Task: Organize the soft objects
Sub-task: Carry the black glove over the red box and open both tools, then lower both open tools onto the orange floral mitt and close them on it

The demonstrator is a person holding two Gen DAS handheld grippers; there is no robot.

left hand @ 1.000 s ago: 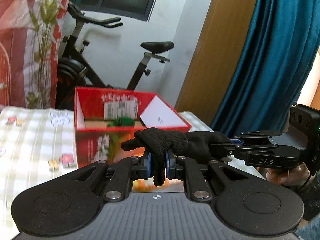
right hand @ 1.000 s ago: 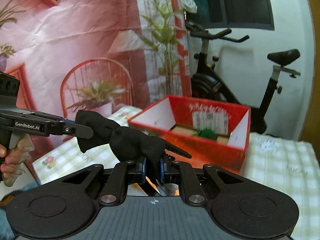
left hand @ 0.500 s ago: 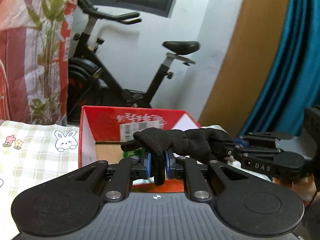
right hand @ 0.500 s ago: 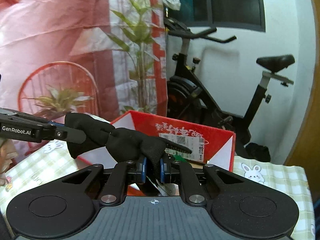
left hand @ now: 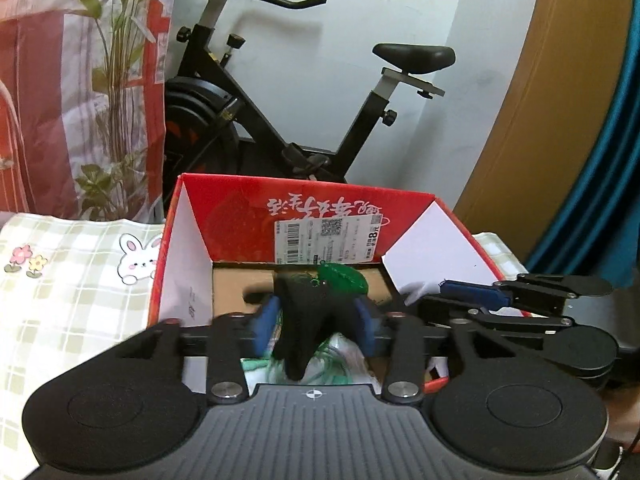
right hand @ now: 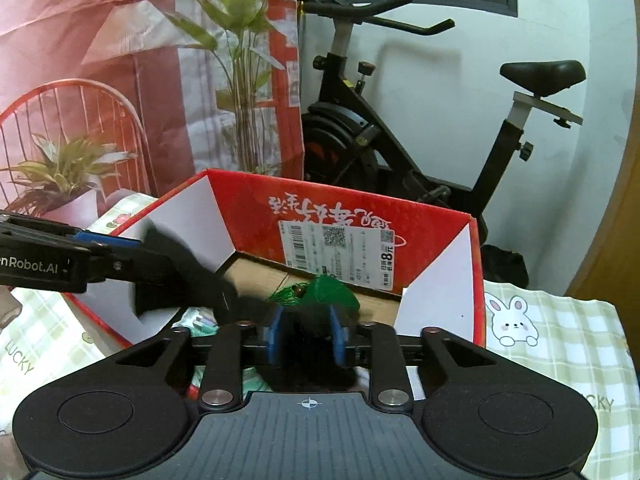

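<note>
Both claws just opening over red box (left hand: 400, 208), left claw (left hand: 316, 326) and right claw (right hand: 306, 338) loose around black glove (left hand: 304, 320)

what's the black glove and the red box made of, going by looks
Black glove: seemingly knitted fabric, matte; it sags limply between the pads.
Red box: likely cardboard, printed red outside with a slight sheen, plain white inner flaps, brown raw board at the bottom; creased fold lines and a stuck-on paper label.
</note>
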